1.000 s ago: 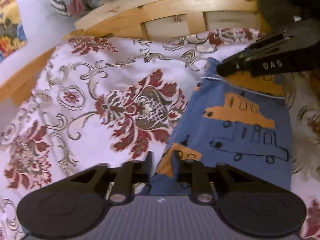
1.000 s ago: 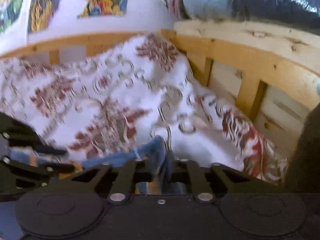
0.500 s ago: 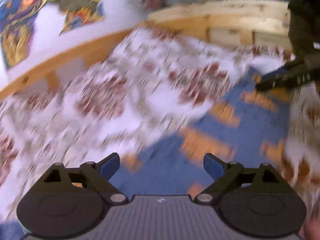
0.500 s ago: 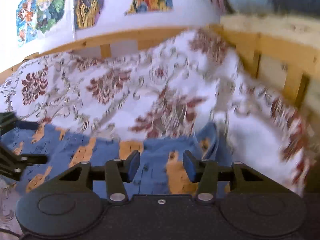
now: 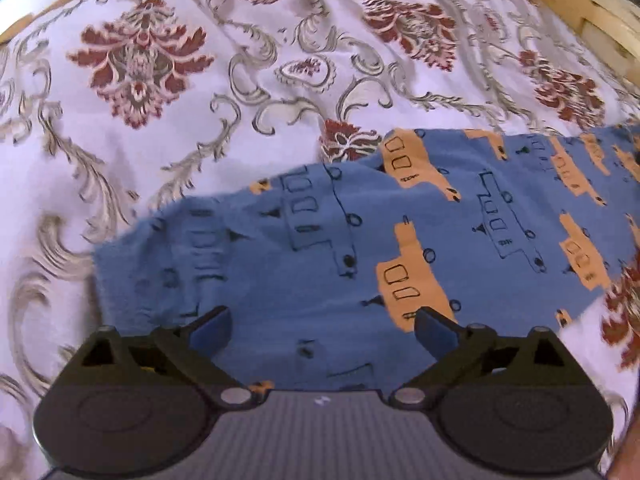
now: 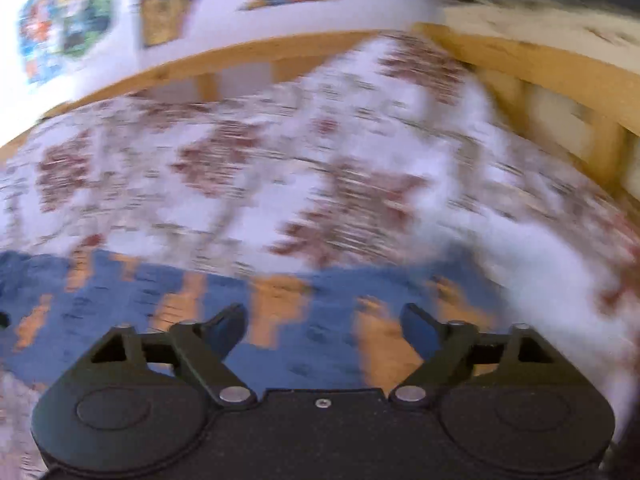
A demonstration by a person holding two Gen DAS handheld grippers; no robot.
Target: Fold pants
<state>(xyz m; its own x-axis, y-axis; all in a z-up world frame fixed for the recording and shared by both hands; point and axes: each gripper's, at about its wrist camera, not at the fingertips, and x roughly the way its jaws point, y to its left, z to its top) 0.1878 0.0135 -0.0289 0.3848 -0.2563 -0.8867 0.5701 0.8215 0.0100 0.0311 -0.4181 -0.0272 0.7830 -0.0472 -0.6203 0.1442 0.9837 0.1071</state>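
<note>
Item: blue knit pants printed with orange trucks (image 5: 360, 248), lying flat in a long band on the white bedspread with red floral scrolls (image 5: 168, 128).
Left gripper (image 5: 322, 326): spread wide, empty, over the pants.
Right gripper (image 6: 322, 324): spread wide, empty; view blurred.
Handling: pinch both end corners, keep edges aligned.
</note>
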